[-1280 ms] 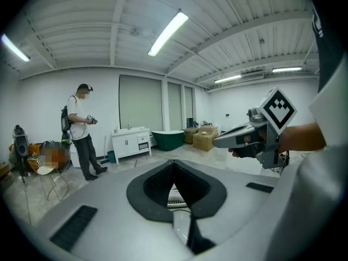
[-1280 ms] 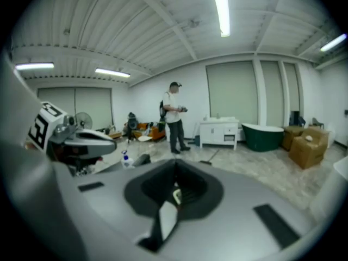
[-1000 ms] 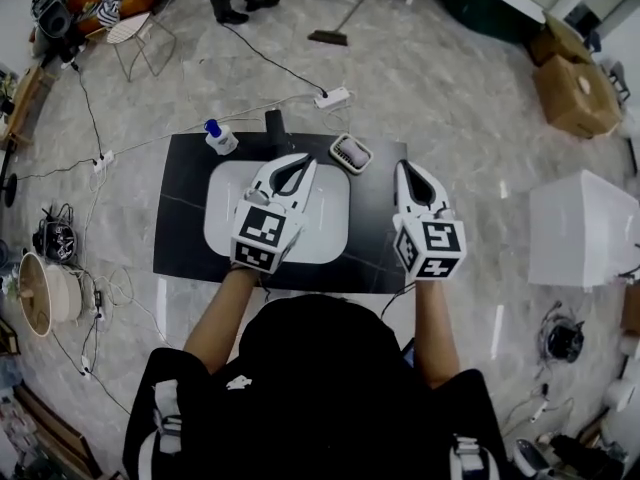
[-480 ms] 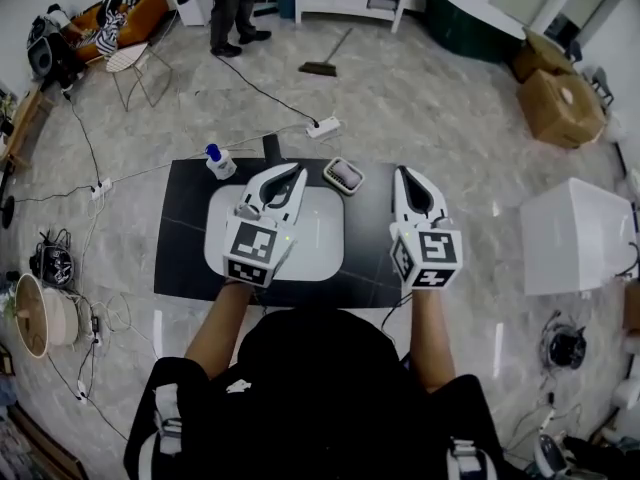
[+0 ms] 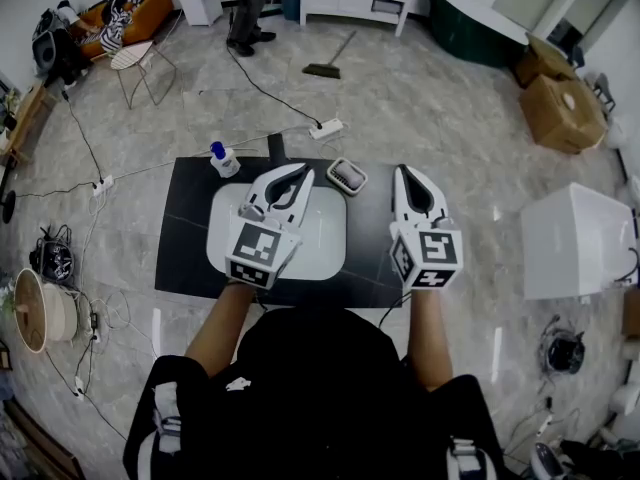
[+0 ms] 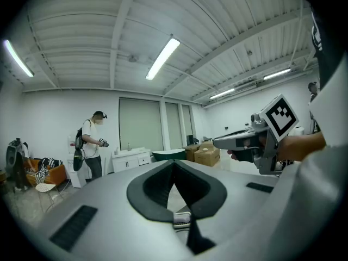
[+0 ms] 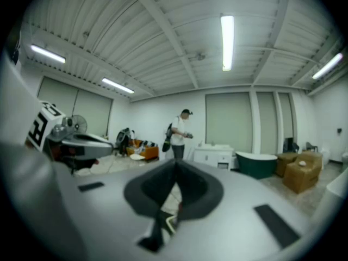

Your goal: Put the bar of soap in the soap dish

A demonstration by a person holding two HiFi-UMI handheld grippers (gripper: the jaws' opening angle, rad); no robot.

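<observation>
I am looking down at the black counter. A white sink is sitting in the middle of it. The soap dish is resting on the counter just past the sink's far right corner. The bar of soap is lying flat inside the dish and filling most of it. As far as I can tell, its long side is running with the dish's long side, mostly left to right, with the right end a bit nearer to me. A small bottle with a blue cap is standing upright by the sink's far left corner.

My left claw is hanging over the far edge of the sink and pointing away from me. Its jaws are pressed together and holding nothing. My right claw is hanging over the right part of the counter, near the dish but not touching it. Its jaws are also squeezed tight, with nothing between them.
</observation>
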